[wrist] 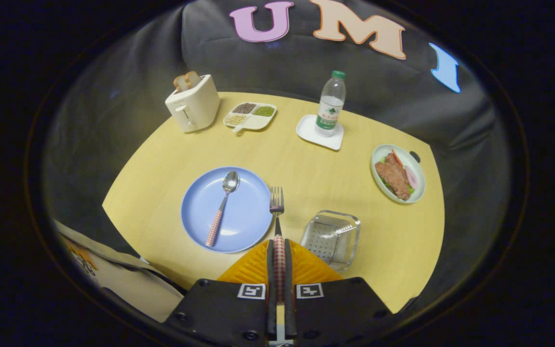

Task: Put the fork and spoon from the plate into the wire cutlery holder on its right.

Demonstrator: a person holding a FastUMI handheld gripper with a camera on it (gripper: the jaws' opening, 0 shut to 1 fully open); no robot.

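Fork (277, 212) is clamped by its checked handle between the two fingers of the gripper (278, 250), both pressing on it, jaws closed down to just the handle's width. Its long axis runs straight fwd along the fingers, tines pointing away from the gripper toward the far side of the table (306, 164); tines sit just off the right rim of the blue plate (195, 212), btwn plate and wire holder (331, 237) (can't tell if the fork is lifted clear of the tabletop or how high). Spoon (222, 207) lies on the plate, long axis slightly tilted: bowl toward the far side, checked handle toward the near-left rim. Wire holder stands right of the plate, near the fingers' right side, mouth up, nothing visible in it. Farther out: a dish of meat and veg (398, 173) at the right edge of the table, a water bottle (330, 105) upright on a white square tray (309, 132), a divided dish w/ beans (251, 115), and a toaster (193, 102) w/ bread in it at far left.
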